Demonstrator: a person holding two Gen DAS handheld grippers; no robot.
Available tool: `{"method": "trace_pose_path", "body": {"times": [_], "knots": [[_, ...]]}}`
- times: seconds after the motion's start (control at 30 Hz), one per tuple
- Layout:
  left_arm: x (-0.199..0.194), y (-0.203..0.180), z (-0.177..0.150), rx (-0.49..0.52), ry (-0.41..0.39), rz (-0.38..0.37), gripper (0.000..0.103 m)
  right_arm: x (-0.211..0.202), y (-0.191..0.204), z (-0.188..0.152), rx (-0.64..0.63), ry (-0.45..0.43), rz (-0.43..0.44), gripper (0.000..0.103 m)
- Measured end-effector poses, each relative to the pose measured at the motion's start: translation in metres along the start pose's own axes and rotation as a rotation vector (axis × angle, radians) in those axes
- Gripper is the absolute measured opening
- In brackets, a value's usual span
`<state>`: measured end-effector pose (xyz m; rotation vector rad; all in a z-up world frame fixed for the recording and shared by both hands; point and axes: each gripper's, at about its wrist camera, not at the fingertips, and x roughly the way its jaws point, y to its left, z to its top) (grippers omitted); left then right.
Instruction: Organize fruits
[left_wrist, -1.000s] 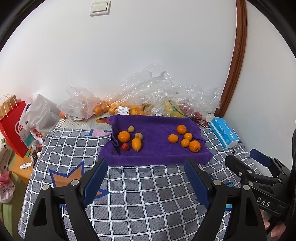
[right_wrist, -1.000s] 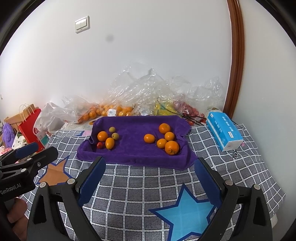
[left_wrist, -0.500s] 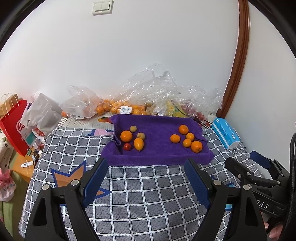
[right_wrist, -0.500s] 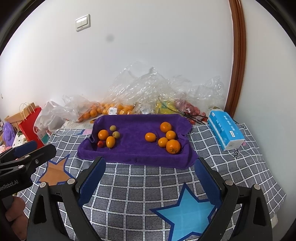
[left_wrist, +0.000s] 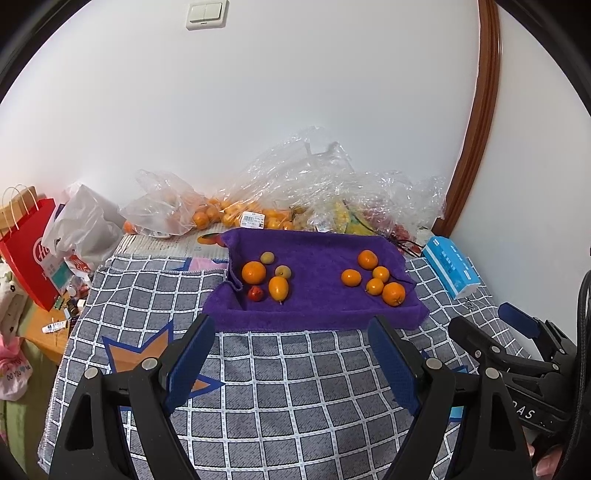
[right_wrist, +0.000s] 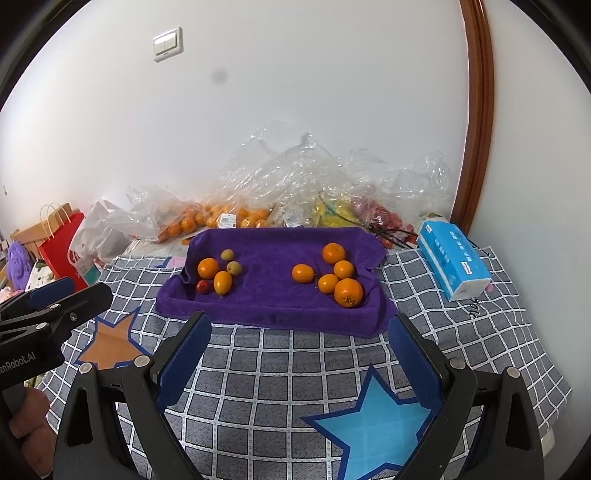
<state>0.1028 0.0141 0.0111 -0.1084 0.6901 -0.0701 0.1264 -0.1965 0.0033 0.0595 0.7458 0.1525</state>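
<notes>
Fruits on purple towel (right_wrist: 273, 291), both grippers' jaws wide, empty, short of its seemingly raised near edge.

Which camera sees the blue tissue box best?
The right wrist view: the blue tissue box shows whole, with its top and end face clear. In the left wrist view the same box sits nearer the right edge, looks smaller and more squashed, though nothing covers it.

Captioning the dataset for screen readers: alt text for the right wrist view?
Open right tongs hover empty over a grey checked cloth, facing a purple towel that holds two clusters of fruit, five on the left and five oranges on the right. Behind it lie plastic bags of fruit against a white wall; a blue tissue pack sits at right.
</notes>
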Motion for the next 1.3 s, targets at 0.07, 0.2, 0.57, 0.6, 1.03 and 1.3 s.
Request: {"method": "trace_pose_path", "body": {"times": [0.07, 0.2, 0.57, 0.6, 1.03, 1.3], "knots": [[-0.0006, -0.0005, 0.0005, 0.000, -0.003, 0.002, 0.084, 0.0000, -0.0006, 0.0007, 0.001, 0.000, 0.000, 0.096], [-0.0012, -0.0005, 0.0007, -0.003, -0.004, 0.002, 0.084, 0.0004, -0.0009, 0.0015, 0.000, -0.001, 0.001, 0.096], [-0.0013, -0.0014, 0.0010, -0.003, -0.004, 0.009, 0.084, -0.0002, -0.0017, 0.0014, 0.002, -0.003, 0.001, 0.096], [-0.0014, -0.0011, 0.0009, -0.002, -0.003, 0.009, 0.084, -0.0001, -0.0017, 0.0015, 0.003, -0.003, 0.002, 0.096], [-0.0034, -0.0030, 0.0037, -0.005, -0.006, 0.016, 0.084, -0.0009, -0.0025, 0.0019, 0.002, -0.005, 0.001, 0.096], [-0.0038, -0.0002, 0.0040, -0.026, -0.011, 0.017, 0.084, -0.0016, -0.0024, 0.0034, -0.002, -0.006, 0.000, 0.096]]}}
